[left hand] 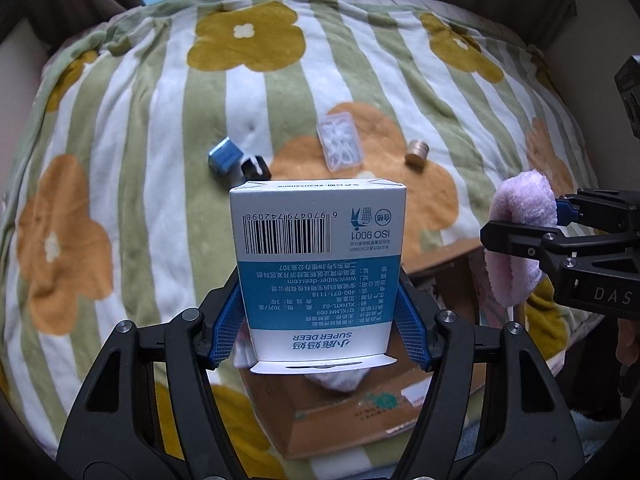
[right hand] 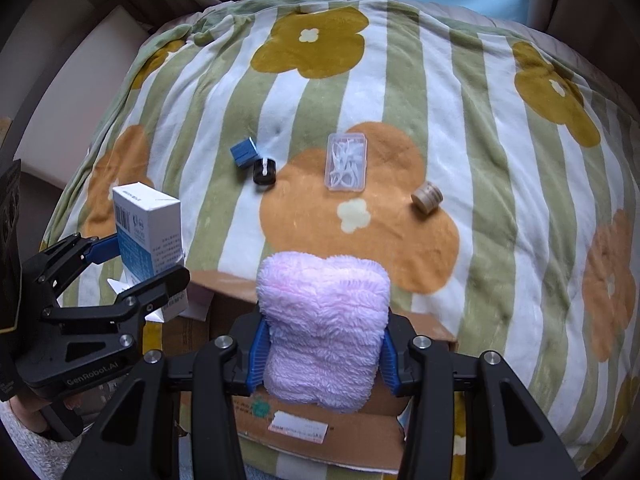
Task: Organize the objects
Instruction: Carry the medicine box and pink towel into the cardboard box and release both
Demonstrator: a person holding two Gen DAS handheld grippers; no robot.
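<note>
**Both grippers loaded over the cardboard box**

The left gripper (left hand: pixel 320 320) is clamped on a white-and-blue carton (left hand: pixel 318 272), its blue pads pressed to the carton's two sides; the carton stands up between the fingers with its print upside down to the camera. The right gripper (right hand: pixel 322 354) is clamped on a pink fluffy cloth (right hand: pixel 322 324), which bulges out above the pads.

Both held things hang over an open cardboard box (right hand: pixel 320 428) lying just below and ahead of the grippers on a striped flower blanket (right hand: pixel 500 128). The left gripper appears at the right gripper's left, close beside it.

Farther ahead on the blanket, well apart from both grippers, lie a blue cube (right hand: pixel 245 151), a black clip (right hand: pixel 264 172) just beside it, a clear case (right hand: pixel 347 161) of white picks, and a small tan roll (right hand: pixel 427 197) off to the right.
</note>
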